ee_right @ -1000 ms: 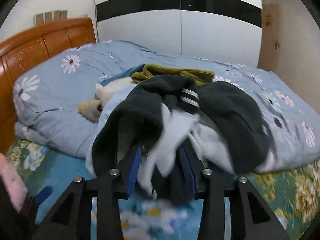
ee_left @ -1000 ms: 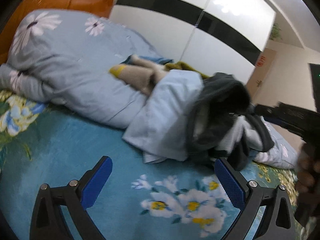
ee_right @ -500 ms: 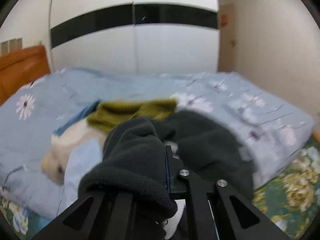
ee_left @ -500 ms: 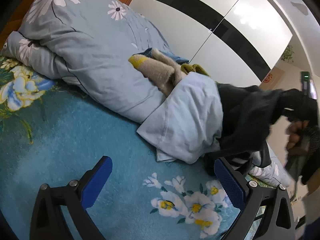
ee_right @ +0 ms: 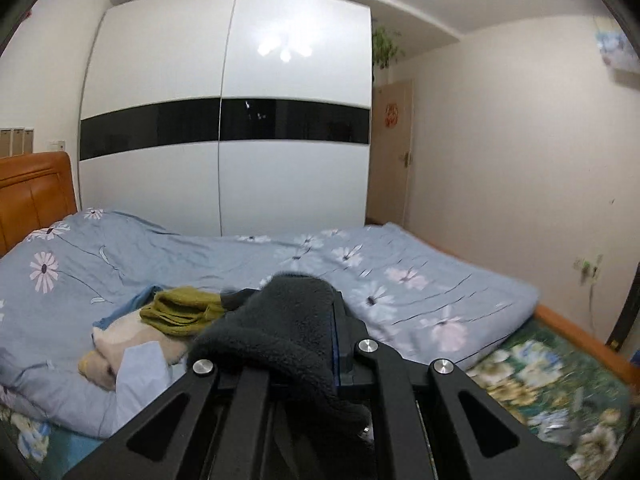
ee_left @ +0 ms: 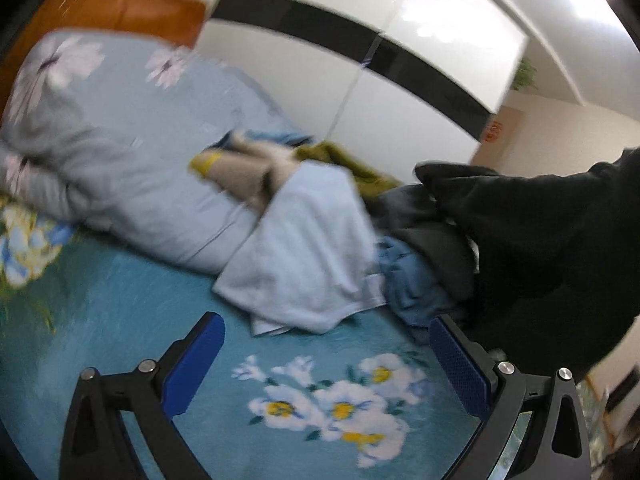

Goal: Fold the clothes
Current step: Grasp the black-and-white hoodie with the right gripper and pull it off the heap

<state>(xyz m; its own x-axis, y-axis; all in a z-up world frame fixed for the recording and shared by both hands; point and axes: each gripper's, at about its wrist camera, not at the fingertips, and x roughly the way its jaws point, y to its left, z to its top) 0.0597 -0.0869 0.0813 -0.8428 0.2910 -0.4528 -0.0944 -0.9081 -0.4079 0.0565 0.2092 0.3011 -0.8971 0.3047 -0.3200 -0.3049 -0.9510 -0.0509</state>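
No container shows in either view; the clothes lie loose in a heap on the bed (ee_left: 120, 320), whose teal floral sheet fills the near part of the left wrist view. In that heap a pale blue shirt (ee_left: 308, 256) lies nearest, with a beige garment (ee_left: 248, 176) and an olive green garment (ee_left: 344, 164) behind it, and a rumpled blue garment (ee_left: 412, 280) to its right, all resting against the folded floral duvet (ee_left: 120, 152). The left gripper (ee_left: 326, 354) has its jaws spread wide over bare sheet, short of the shirt and touching nothing. The right gripper (ee_right: 280, 352) has its jaws pressed together on a dark grey fleece garment (ee_right: 280, 332), which drapes over and between them and is lifted above the bed; its left pad is buried under the fleece, and only a thin blue edge of the right pad shows. In the left wrist view the same fleece garment (ee_left: 552, 248) hangs as a dark mass at the right, just beyond the left gripper's right finger, its lower edge cut off by the frame. That view is smeared by motion blur, so fabric edges and the dark folds between the fleece and the blue garment are hard to separate. A white wardrobe (ee_right: 224, 140) with a black band stands beyond the bed.
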